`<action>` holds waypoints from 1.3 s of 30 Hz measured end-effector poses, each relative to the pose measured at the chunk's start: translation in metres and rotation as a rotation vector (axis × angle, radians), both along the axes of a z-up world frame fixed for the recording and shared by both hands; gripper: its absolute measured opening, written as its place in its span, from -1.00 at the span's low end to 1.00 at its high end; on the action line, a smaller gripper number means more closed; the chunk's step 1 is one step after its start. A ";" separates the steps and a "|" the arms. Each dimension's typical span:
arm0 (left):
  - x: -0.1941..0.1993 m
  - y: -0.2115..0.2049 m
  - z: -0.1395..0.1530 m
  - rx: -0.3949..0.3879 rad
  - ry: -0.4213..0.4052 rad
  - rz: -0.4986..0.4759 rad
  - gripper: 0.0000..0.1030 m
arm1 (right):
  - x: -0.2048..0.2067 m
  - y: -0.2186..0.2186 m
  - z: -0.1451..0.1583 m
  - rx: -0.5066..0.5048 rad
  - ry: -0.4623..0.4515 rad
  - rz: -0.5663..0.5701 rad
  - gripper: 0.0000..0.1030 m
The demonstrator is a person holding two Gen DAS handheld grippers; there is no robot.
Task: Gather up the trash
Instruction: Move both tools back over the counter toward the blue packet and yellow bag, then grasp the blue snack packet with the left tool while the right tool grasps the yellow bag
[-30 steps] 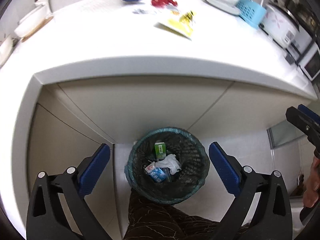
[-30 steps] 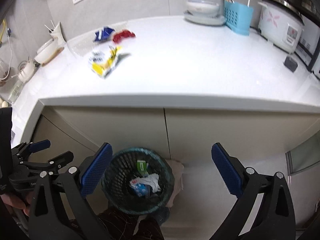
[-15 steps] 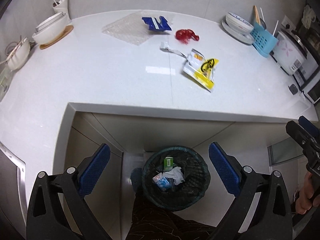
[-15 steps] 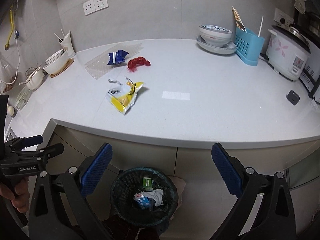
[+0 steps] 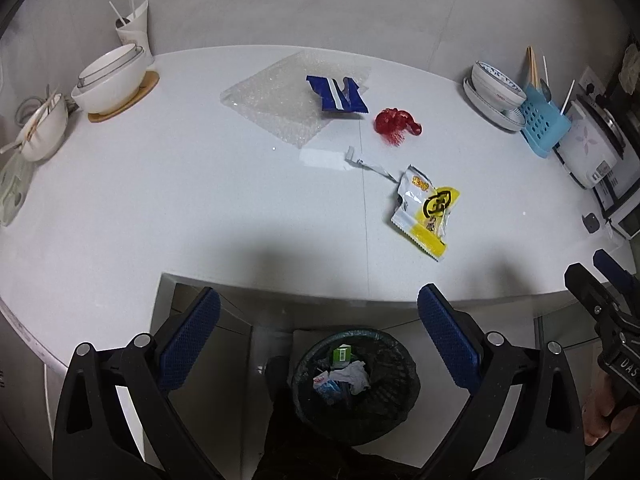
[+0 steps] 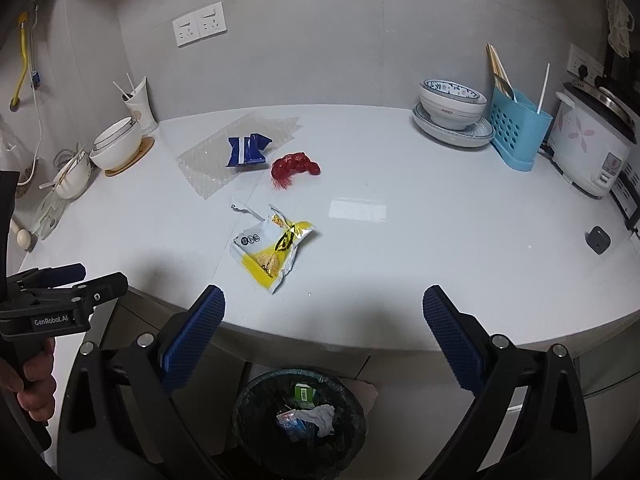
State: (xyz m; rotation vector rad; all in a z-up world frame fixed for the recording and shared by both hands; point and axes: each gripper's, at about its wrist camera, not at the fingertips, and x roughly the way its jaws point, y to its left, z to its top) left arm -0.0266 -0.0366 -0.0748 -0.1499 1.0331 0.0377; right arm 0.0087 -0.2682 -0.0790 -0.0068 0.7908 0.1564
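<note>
On the white counter lie a yellow snack wrapper, a blue wrapper, a red mesh wad, a sheet of bubble wrap and a torn paper strip. A dark trash bin with several scraps inside stands on the floor below the counter edge. My left gripper is open and empty above the bin. My right gripper is open and empty at the counter's front edge.
White bowls on a wooden coaster and a cup with straws stand at the left. A bowl on plates, a blue utensil holder and a rice cooker stand at the right. A small dark object lies near the right edge.
Both grippers have risen and tilted up from the bin toward the counter top. The counter litter now fills the views and the bin has dropped to the bottom. Both stay open.
</note>
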 end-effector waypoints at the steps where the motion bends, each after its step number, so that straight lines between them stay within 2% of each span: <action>1: 0.006 0.001 0.002 0.000 0.000 -0.001 0.88 | 0.004 0.002 0.001 -0.001 0.001 0.001 0.85; 13: 0.085 0.018 0.007 -0.016 0.014 -0.001 0.88 | 0.051 0.033 -0.003 -0.014 0.053 -0.006 0.85; 23: 0.164 0.026 -0.001 -0.027 0.028 -0.023 0.88 | 0.092 0.054 -0.027 -0.008 0.143 -0.053 0.85; 34: 0.253 0.022 -0.028 -0.028 0.060 -0.064 0.88 | 0.139 0.068 -0.064 0.034 0.280 -0.154 0.85; 39: 0.284 0.015 -0.047 0.004 0.089 -0.080 0.88 | 0.155 0.075 -0.079 0.037 0.333 -0.193 0.85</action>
